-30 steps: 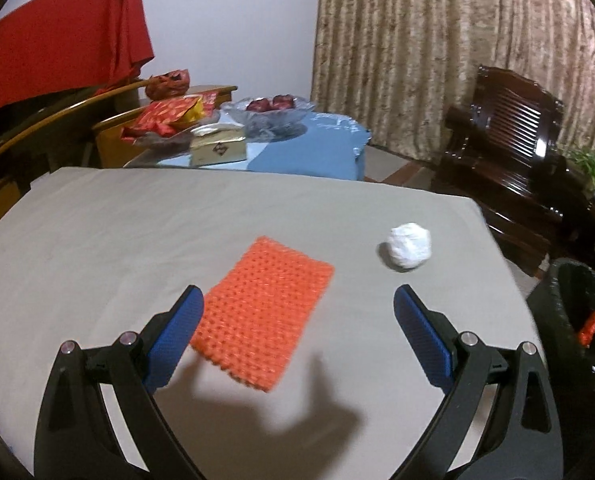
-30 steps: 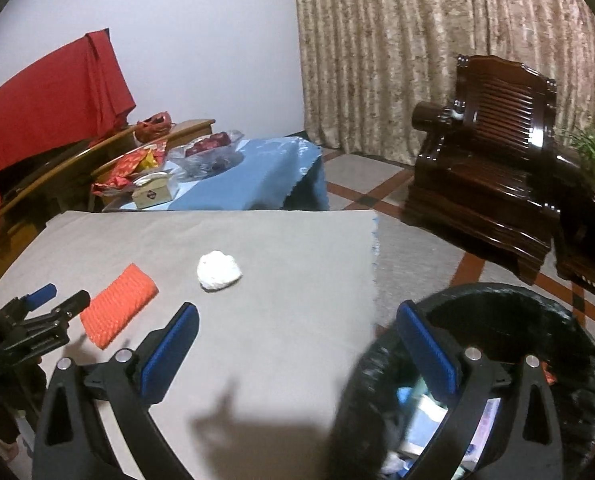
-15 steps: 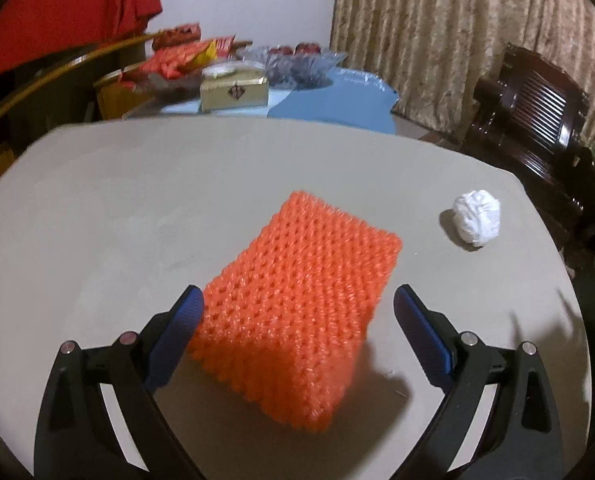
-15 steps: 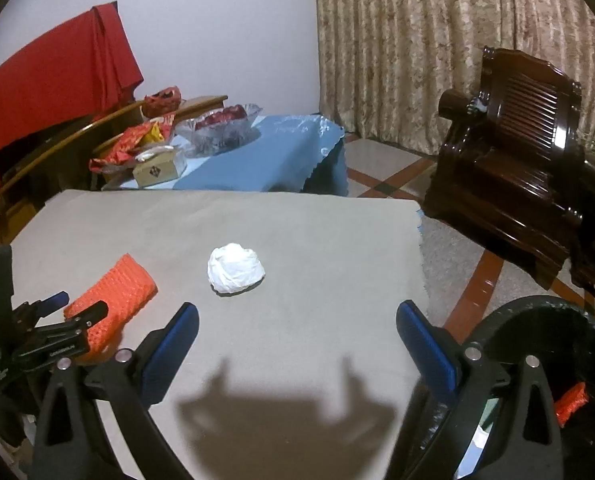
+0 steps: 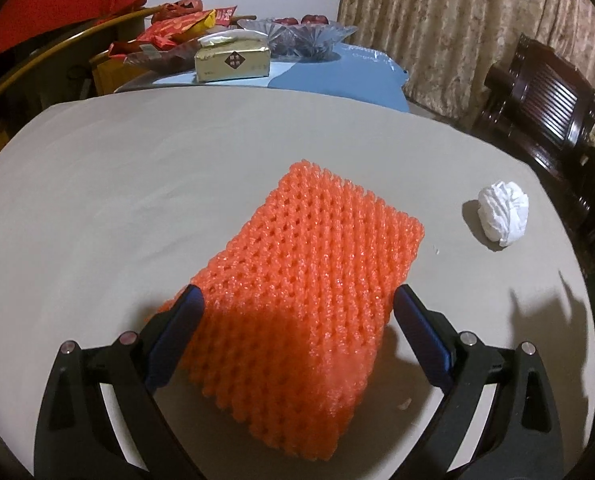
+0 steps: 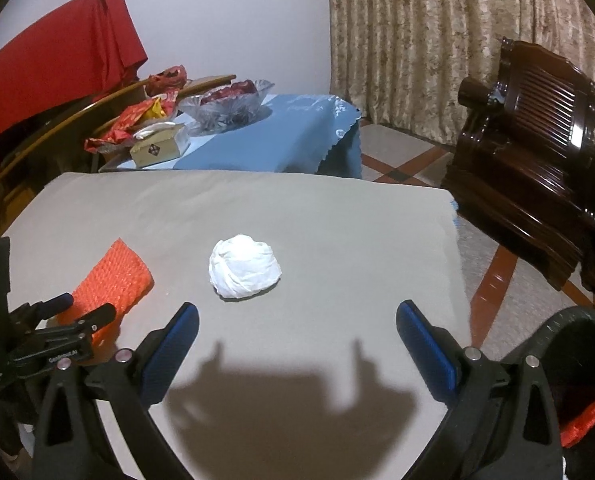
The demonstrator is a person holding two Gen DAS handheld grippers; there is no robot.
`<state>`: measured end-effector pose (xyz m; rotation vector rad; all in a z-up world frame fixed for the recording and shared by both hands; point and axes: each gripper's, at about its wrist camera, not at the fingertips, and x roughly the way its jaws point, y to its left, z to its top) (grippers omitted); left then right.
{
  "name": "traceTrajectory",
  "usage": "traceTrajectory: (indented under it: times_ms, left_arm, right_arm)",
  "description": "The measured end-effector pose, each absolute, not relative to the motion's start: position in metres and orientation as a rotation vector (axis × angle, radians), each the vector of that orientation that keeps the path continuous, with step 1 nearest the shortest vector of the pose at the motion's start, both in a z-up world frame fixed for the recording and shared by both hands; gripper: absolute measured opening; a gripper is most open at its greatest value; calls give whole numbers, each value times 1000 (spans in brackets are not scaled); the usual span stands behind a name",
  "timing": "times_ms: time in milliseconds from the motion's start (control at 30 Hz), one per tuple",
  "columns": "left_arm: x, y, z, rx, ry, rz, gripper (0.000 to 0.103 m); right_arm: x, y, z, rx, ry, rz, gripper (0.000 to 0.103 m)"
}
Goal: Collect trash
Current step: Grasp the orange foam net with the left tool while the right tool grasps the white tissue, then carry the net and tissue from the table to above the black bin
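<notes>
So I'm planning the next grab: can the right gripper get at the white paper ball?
Probably yes. The right gripper is open and the crumpled paper ball lies just ahead on bare table, nothing between.

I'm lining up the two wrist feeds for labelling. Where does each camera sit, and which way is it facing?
Left wrist: low over the grey table, looking forward along the open left gripper at the orange foam net between its fingers.
Right wrist: higher and to the right, above the table's near edge, facing the white paper wad; the open right gripper and the bin show.
Shared: net, wad, table, blue side table.
</notes>
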<state>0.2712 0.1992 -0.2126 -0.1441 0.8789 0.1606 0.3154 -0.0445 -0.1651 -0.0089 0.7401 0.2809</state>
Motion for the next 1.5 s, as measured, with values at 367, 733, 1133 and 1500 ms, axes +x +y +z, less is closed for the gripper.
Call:
traceTrajectory:
  times_ms: [367, 733, 1133, 1500]
  left_arm:
    - [278, 206, -208, -159, 848, 183, 35]
    - [273, 211, -196, -175, 813, 205, 24]
    - [252, 191, -165, -155, 763, 199, 24]
    - [217, 153, -121, -143, 692, 116, 24]
  right_arm:
    - [354, -23, -184, 2, 789, 304, 97]
    - [384, 5, -211, -48, 883, 365, 73]
    - [354, -7, -183, 10, 823, 440, 42]
    - [294, -51, -140, 95, 744, 420, 42]
